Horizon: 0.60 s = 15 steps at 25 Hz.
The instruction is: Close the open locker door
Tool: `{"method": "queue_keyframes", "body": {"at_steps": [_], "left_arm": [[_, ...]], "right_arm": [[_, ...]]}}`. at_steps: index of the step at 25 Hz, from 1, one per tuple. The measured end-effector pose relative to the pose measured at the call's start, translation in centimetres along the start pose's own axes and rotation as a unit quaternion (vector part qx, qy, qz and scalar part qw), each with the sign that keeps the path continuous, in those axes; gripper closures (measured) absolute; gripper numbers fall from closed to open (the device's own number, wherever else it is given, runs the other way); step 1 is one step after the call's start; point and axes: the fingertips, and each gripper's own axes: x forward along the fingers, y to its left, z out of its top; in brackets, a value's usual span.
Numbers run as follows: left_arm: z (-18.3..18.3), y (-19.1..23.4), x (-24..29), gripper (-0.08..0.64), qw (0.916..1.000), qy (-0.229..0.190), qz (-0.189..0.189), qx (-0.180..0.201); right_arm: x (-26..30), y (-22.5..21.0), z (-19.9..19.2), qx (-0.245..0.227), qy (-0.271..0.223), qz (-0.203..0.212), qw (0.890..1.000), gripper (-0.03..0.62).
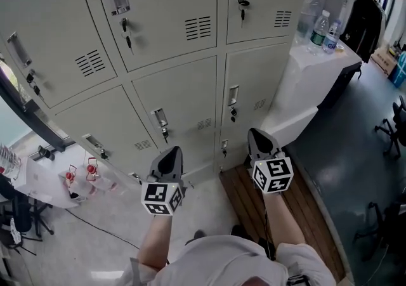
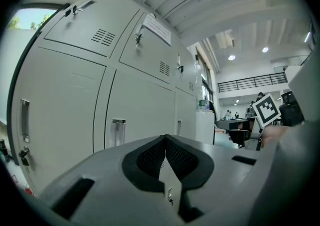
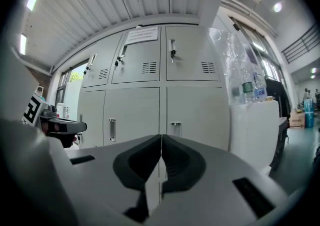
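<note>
Left hand-held gripper (image 1: 170, 153) hangs low before the lockers (image 1: 158, 6), jaws pinched together on nothing. Right hand-held gripper (image 1: 260, 137), just beside it, is the same: tips touching, empty. Straight ahead, every locker door (image 1: 181, 97) in view sits flush with its neighbours.

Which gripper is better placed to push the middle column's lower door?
Left, likely. The left gripper faces the lower door, jaws shut; the right gripper hangs by the lockers' right edge, near a white cabinet. No door looks open.

Bottles (image 1: 321, 28) on counter (image 1: 298, 88), right of lockers (image 1: 184, 94)
</note>
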Motion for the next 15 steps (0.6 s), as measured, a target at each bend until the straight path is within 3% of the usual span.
{"method": "queue_keyframes", "body": {"at_steps": [15], "left_arm": [[0.3,-2.9,-1.7,0.552,0.9997,-0.007,-0.022,0.002]], "right_arm": [[-4.7,1.0,-0.8,0.008,0.002,-0.014,1.0,0.58]]}}
